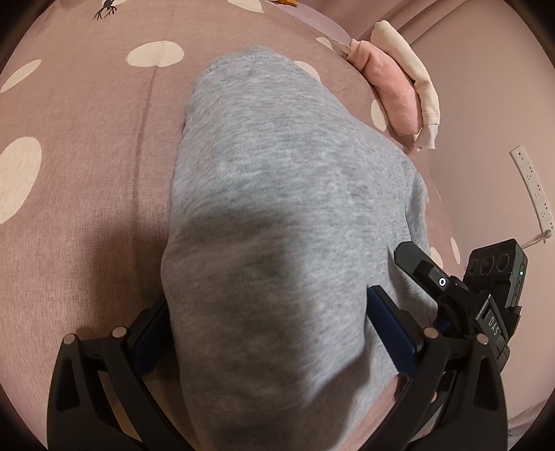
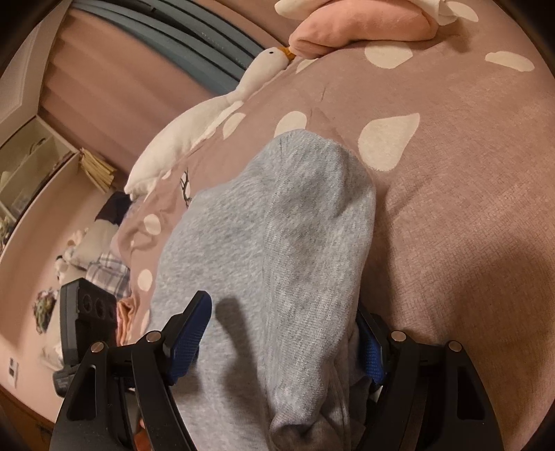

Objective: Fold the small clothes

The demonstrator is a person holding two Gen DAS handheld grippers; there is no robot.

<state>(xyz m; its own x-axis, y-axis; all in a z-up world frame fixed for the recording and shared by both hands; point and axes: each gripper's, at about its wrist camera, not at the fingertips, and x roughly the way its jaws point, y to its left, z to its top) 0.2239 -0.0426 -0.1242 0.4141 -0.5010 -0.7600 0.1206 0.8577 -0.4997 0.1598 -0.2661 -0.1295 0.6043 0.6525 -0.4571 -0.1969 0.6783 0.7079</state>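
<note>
- Left wrist view: grey garment [image 1: 277,215] lies on the pink spotted bedspread [image 1: 79,194] and runs from the far end straight into the left gripper [image 1: 270,329].
- The blue pads [image 1: 392,333] sit on either side of the bunched grey fabric, which fills the gap between them. Fingers are spread wide, not clenched, and I cannot tell whether they actually pinch the cloth.
- The right gripper [image 1: 416,263] shows at lower right, its body just beside the garment's right edge; its finger state is not readable from this view.
- Folded pink cloth [image 1: 385,90] with a cream cloth [image 1: 409,66] on top sits far right at the bed edge, well apart from the grey piece. Power strip [image 1: 534,187] on the wall beyond.
- Right wrist view: same grey garment [image 2: 277,249] passes between the right gripper's [image 2: 281,329] fingers, folded over with a lengthwise crease.
- Fingers are apart with cloth between; the left pad [image 2: 190,333] lies over the fabric, the right pad is partly hidden by it. Grasping or merely straddling: cannot tell.
- White goose plush [image 2: 208,114] lies along the far-left bed edge, its beak touching the pink cloth [image 2: 360,24].
</note>
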